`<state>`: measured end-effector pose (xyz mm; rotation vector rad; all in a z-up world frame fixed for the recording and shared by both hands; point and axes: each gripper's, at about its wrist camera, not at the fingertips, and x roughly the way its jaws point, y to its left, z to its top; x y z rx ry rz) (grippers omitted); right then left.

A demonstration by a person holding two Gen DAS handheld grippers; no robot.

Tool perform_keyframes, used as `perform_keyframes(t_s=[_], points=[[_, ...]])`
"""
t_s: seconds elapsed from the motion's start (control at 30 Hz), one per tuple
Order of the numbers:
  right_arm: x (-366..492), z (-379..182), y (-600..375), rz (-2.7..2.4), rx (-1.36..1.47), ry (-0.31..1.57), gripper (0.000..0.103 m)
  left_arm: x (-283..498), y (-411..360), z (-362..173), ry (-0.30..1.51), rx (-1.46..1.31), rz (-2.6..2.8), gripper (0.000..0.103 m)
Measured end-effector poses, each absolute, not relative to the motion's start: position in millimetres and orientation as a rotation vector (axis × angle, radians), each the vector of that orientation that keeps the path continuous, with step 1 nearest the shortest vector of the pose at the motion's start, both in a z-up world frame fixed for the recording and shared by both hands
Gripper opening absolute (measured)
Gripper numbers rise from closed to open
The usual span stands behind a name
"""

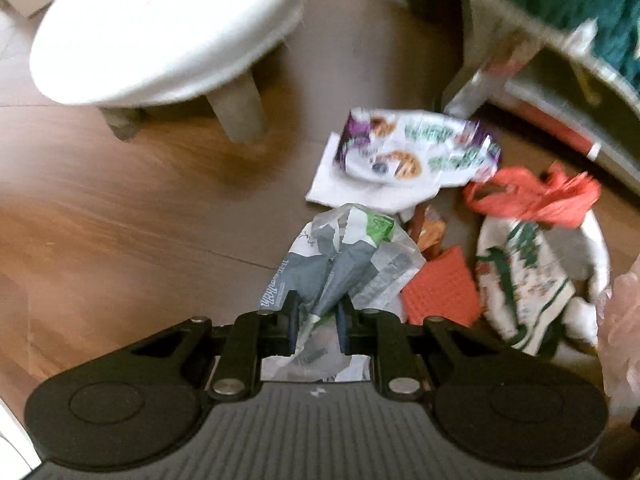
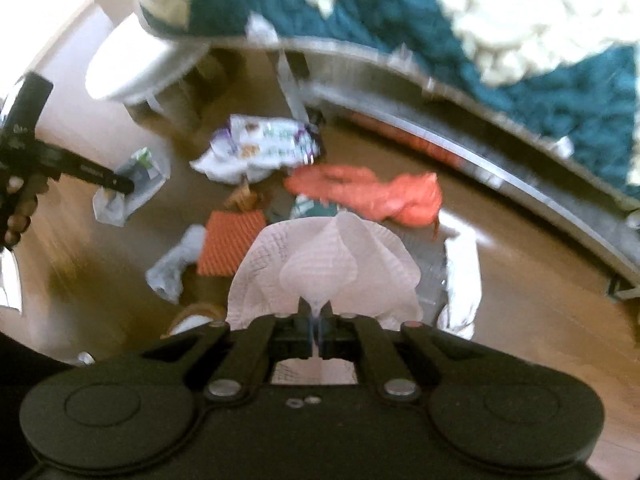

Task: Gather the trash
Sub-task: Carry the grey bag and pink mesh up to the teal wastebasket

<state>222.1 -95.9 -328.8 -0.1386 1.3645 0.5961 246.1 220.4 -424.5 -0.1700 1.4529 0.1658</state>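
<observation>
My left gripper (image 1: pixel 318 306) is shut on a crumpled grey and white plastic bag (image 1: pixel 348 264) and holds it above the wooden floor. It also shows in the right wrist view (image 2: pixel 128 184), gripping the same bag (image 2: pixel 140 180). My right gripper (image 2: pixel 316 312) is shut on a white paper napkin (image 2: pixel 324 264) that fans out in front of it. On the floor lie a purple and white snack wrapper (image 1: pixel 416 148), a red plastic bag (image 1: pixel 532 196), an orange ridged piece (image 1: pixel 440 288) and a printed paper plate (image 1: pixel 524 280).
A white round stool (image 1: pixel 160 28) stands at the back left. A bed frame (image 2: pixel 480 152) with a teal knitted blanket (image 2: pixel 420 28) runs along the right. A white napkin (image 1: pixel 340 184) lies under the wrapper. Open wooden floor (image 1: pixel 120 208) lies to the left.
</observation>
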Motion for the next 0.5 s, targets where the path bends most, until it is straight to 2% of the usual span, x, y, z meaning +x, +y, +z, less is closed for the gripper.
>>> perform_keyframes(t_s=[0.13,0.5], points=[[216.5,-277.9,-102.2,0.59,-0.132,1.265,0.003,244.4,227.1,-379.4,1.367,-0.171,0.187,0.018],[194.8,-132.6,-124.5,0.569,-0.146,0.956,0.003,222.5,236.2,-210.3,1.052,-0.258,0.179,0.018]])
